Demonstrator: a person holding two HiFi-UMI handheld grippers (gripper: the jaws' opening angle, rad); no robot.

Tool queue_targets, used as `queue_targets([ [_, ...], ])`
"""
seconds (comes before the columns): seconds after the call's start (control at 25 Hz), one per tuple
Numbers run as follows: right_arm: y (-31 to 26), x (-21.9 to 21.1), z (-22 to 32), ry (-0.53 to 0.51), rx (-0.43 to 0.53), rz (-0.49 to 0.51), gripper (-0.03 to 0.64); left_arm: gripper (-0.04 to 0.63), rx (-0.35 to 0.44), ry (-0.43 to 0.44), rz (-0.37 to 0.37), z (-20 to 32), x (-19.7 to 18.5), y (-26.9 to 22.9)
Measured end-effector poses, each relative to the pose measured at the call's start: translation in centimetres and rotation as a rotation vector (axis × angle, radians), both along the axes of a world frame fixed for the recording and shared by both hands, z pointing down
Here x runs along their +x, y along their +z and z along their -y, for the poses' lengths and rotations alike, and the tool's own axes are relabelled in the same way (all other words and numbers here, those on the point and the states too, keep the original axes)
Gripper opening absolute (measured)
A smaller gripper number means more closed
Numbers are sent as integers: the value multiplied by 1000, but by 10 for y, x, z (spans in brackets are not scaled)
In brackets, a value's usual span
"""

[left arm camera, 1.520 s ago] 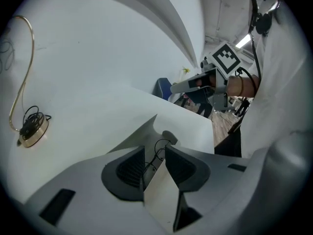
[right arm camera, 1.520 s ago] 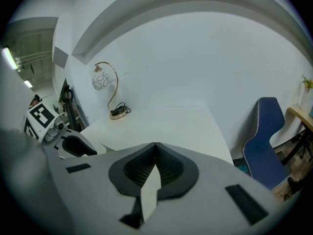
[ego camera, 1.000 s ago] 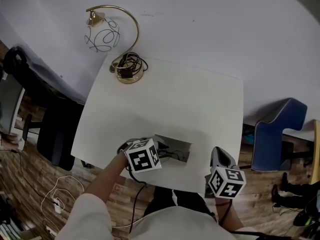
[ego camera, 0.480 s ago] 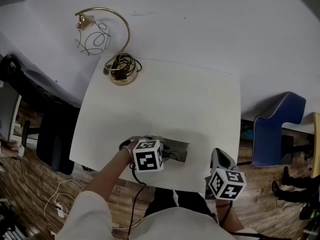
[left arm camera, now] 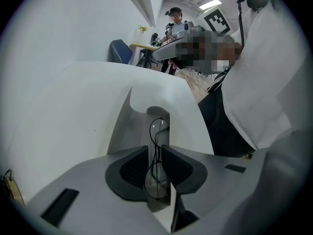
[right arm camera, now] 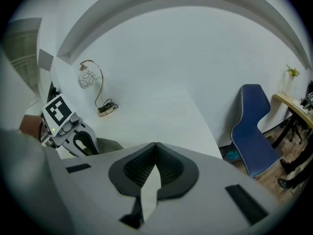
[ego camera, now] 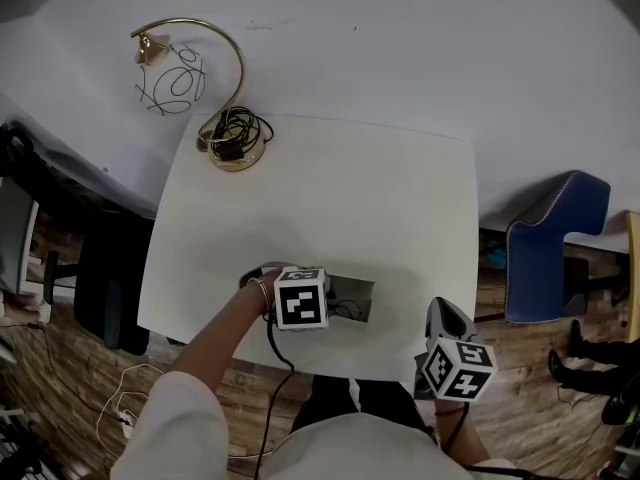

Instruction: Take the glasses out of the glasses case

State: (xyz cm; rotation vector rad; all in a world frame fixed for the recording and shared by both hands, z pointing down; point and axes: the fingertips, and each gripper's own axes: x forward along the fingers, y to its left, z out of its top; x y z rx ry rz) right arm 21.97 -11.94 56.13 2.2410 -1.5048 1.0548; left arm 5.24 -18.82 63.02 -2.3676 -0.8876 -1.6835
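The left gripper [left arm camera: 154, 147] points steeply down into the open glasses case [ego camera: 355, 293], which lies on the white table [ego camera: 330, 198] at its near edge. The wire-rimmed glasses [left arm camera: 159, 131] stand on edge in the narrow gap between its jaws. One lens sits down between the two pads and the other shows just beyond their tips, over the case's grey inside. The jaws are closing on the frame. A sliver of space shows on either side of the wire, so the pads do not appear to press on it yet. The steep angle probably lets the tips reach down past the case wall and straddle the thin bridge, the easiest part of the frame to pinch without touching a lens.

The right gripper [right arm camera: 155, 146] has its jaws drawn together at the tips with nothing between them. It hangs off the near corner of the table with the case well off to the left of its jaws, seemingly parked clear so the lift has room.

The glasses are not yet out.
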Motion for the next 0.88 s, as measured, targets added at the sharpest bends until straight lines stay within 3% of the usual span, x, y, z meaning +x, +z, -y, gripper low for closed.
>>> queue_targets([
  [0.48,7,4,-4,27,-5,23,32,72,-81,35,102,-4,-1,7],
  [0.88,8,8,-1,28,3,33,32,44,-65,34,96,-7,-2,9],
])
